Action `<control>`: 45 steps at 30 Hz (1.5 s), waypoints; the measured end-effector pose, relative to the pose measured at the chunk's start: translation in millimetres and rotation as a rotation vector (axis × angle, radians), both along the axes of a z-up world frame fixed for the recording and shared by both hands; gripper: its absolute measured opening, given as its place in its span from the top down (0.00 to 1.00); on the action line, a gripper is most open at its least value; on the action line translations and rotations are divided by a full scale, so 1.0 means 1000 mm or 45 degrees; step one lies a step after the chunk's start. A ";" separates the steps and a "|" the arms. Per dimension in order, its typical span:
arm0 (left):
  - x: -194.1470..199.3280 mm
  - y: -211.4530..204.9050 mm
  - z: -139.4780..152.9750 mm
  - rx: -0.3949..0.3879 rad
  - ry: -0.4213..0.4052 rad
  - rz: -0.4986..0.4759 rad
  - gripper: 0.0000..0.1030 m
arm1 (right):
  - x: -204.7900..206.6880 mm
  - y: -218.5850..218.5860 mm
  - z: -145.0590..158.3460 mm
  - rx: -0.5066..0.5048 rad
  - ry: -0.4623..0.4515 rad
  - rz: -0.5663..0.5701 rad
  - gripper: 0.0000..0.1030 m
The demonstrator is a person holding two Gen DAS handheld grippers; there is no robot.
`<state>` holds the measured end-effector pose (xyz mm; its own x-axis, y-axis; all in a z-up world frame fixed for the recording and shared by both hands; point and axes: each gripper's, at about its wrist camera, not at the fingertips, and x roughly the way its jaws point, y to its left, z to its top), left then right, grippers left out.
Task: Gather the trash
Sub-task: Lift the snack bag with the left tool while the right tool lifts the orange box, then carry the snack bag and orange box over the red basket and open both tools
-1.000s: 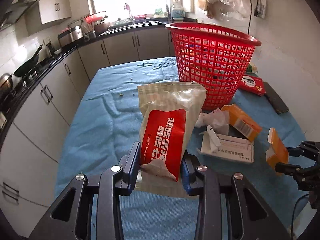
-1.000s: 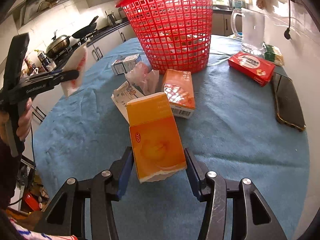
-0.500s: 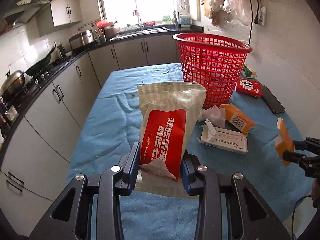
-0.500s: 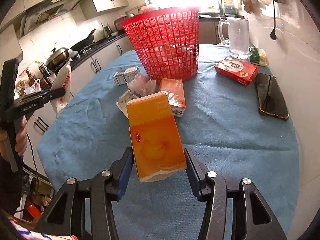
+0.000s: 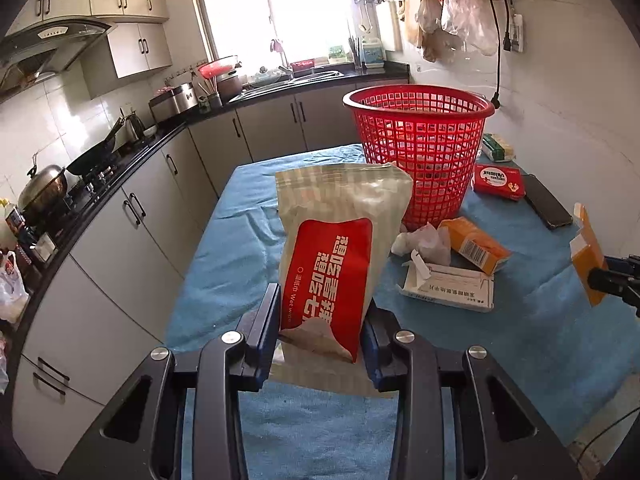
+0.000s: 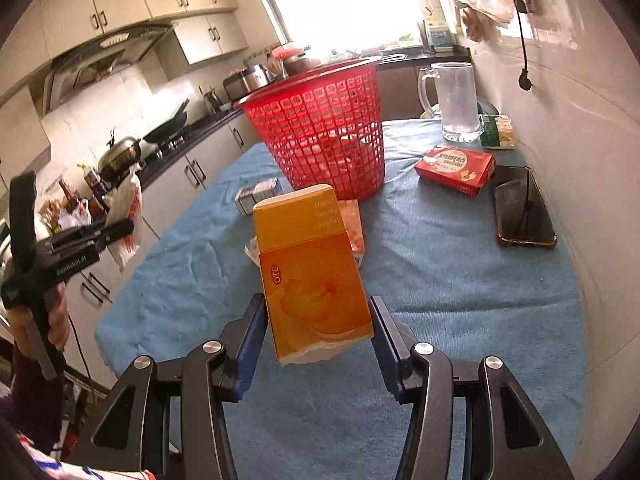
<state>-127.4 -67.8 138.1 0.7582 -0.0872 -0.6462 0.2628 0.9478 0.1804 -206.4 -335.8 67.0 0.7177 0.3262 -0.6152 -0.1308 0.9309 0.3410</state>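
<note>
My left gripper (image 5: 320, 336) is shut on a wet-wipes pack (image 5: 336, 256), cream with a red label, held upright above the blue-covered table. My right gripper (image 6: 318, 334) is shut on an orange box (image 6: 312, 280) with an open top flap, also held above the table. The red mesh basket (image 5: 420, 152) stands at the table's far side, also in the right wrist view (image 6: 324, 132). Each gripper shows in the other's view: the right one with the box (image 5: 588, 264), the left one with the pack (image 6: 124, 220).
On the table (image 5: 240, 248) near the basket lie a second orange box (image 5: 474, 244), a white flattened carton (image 5: 448, 288), crumpled tissue (image 5: 424, 240), a red box (image 6: 456, 168), a phone (image 6: 520, 208) and a small box (image 6: 256, 196). A glass mug (image 6: 454, 100) stands behind. Kitchen counters run along the left.
Both grippers have lifted and pulled back from the table with their loads; the basket and litter now look smaller and lower in both views.
</note>
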 end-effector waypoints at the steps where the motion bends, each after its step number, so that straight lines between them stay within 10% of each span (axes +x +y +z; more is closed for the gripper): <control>1: 0.000 -0.002 0.001 0.002 -0.006 0.002 0.66 | 0.000 -0.002 0.001 0.013 -0.004 -0.007 0.47; 35: 0.050 -0.037 0.037 0.103 -0.075 -0.007 0.66 | 0.052 -0.033 0.050 0.119 -0.113 -0.082 0.47; 45: 0.077 -0.046 0.089 -0.039 -0.074 -0.078 0.66 | 0.080 -0.035 0.080 0.134 -0.196 -0.087 0.47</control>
